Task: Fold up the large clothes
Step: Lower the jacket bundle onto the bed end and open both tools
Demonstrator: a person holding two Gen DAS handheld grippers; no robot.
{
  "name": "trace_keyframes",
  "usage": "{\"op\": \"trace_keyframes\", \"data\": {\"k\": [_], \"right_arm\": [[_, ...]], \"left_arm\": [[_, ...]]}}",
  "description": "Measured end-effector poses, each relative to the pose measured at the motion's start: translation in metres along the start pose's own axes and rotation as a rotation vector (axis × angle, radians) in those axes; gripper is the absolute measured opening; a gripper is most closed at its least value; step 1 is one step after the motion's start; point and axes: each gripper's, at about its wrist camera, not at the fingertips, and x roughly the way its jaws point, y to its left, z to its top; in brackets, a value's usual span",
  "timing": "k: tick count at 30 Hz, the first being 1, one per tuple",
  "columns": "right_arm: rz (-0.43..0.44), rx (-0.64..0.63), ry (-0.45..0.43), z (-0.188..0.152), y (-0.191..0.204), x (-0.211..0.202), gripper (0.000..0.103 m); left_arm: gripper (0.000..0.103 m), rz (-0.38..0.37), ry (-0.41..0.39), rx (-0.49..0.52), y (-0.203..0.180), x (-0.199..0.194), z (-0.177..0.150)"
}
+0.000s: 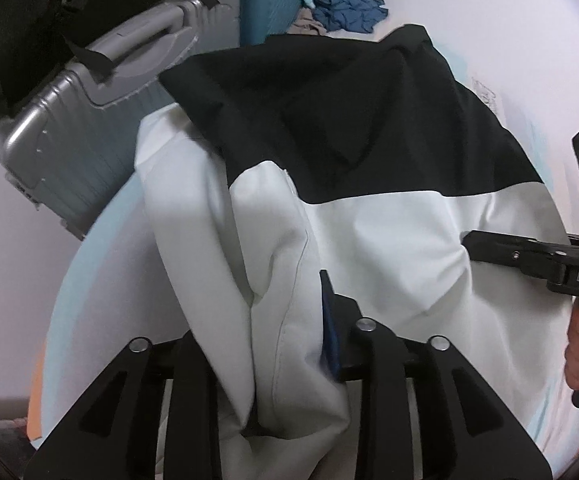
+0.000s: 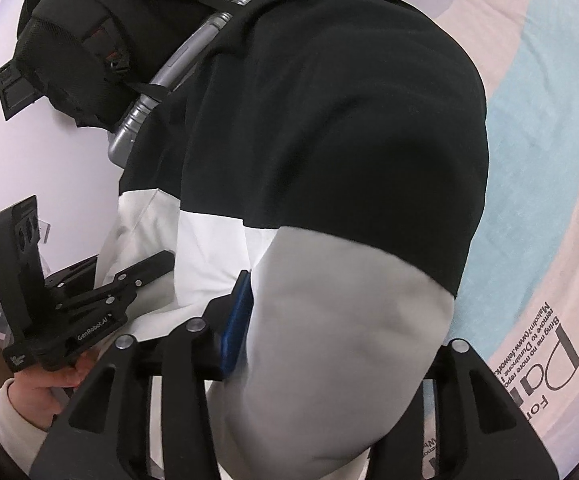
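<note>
Jacket (image 1: 369, 220) bunched between both grippers' parted fingers (image 1: 329, 320); fabric hides fingertips, grip unclear.

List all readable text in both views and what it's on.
"DAS": cut off at the frame edge, on the right gripper.
"GenRobot.AI": on the left gripper.
"For", "Bring me no more repo...": large and small print on the bed sheet, partly hidden.
Sheet print elsewhere: too blurred.
</note>
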Motion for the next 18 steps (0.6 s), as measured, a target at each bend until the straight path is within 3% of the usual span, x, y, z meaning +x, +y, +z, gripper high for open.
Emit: {"op": "trace_keyframes", "data": {"k": [3, 4, 7, 11, 15, 18], "right_arm": [[-0.067, 0.018, -0.021, 0.0, 0.002, -0.002, 0.064], [-0.077, 0.024, -0.029, -0.001, 0.003, -0.002, 0.067], [-0.104, 0.045, -0.058, -0.007, 0.003, -0.007, 0.078], [-0.1, 0.069, -0.086, -0.019, 0.004, -0.016, 0.095], [-0.064, 0.11, -0.118, -0.029, -0.006, -0.036, 0.096], [-0.091, 0.118, -0.131, -0.03, -0.01, -0.052, 0.096]], "left_arm": [[0.083, 0.091, -0.029, -0.025, -0.001, -0.008, -0.005], [0.087, 0.102, -0.038, -0.033, -0.001, -0.01, -0.006], [0.094, 0.143, -0.058, -0.051, 0.0, -0.019, -0.013], [0.095, 0.175, -0.073, -0.076, -0.001, -0.034, -0.027], [0.095, 0.2, -0.12, -0.088, -0.005, -0.054, -0.042], [0.095, 0.219, -0.134, -0.092, -0.01, -0.065, -0.051]]}}
